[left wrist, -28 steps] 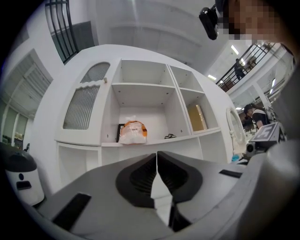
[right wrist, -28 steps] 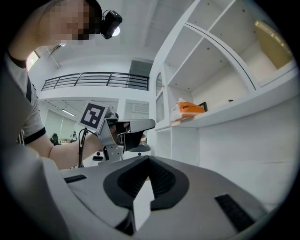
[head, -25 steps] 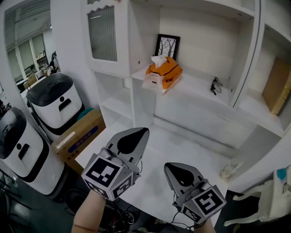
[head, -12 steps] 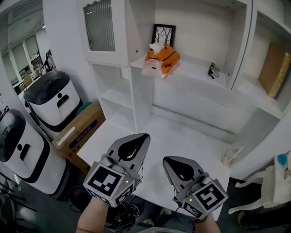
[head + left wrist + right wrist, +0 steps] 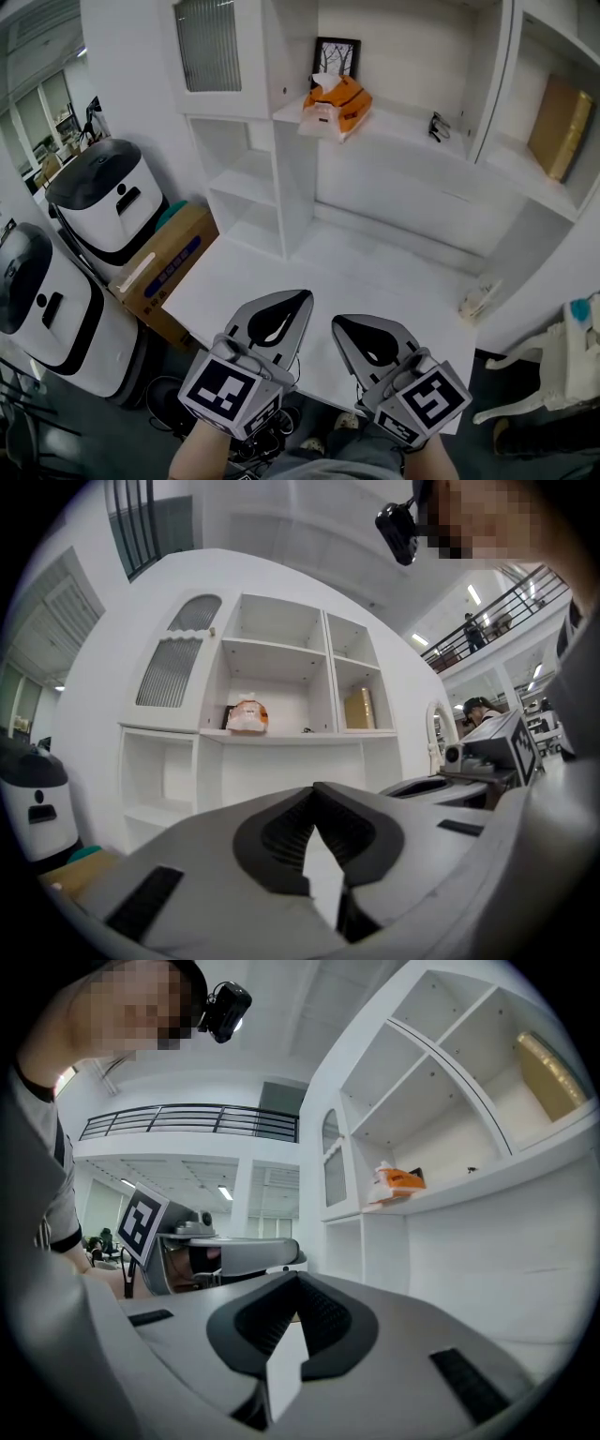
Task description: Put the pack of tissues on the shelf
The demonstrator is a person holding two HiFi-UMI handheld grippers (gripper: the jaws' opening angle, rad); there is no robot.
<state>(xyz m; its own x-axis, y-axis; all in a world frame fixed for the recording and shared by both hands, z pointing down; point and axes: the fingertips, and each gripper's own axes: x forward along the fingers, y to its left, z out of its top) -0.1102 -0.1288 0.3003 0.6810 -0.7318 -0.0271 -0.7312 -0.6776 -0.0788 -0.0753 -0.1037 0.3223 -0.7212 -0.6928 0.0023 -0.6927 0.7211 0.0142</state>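
A: Pack of tissues (image 5: pixel 337 105)?
B: Lying on the shelf (image 5: pixel 412 142), toward its left end, orange and white
A: Left claw (image 5: pixel 293 302), right claw (image 5: pixel 342 324)?
B: Both clenched tight, grasping nothing, side by side, well below the shelf and out in front of it

Left gripper (image 5: pixel 298 302): jaws pressed together at the tips, nothing between them. Right gripper (image 5: pixel 341 324): the same, tips meeting, empty. I hold both low in front of me, side by side, close but not touching. The tips point forward and lean slightly toward each other, over the near edge of the white table (image 5: pixel 375 272). Marker cubes (image 5: pixel 228 394) face up toward my head. My bare forearms (image 5: pixel 192 461) just show at the bottom of the head view.
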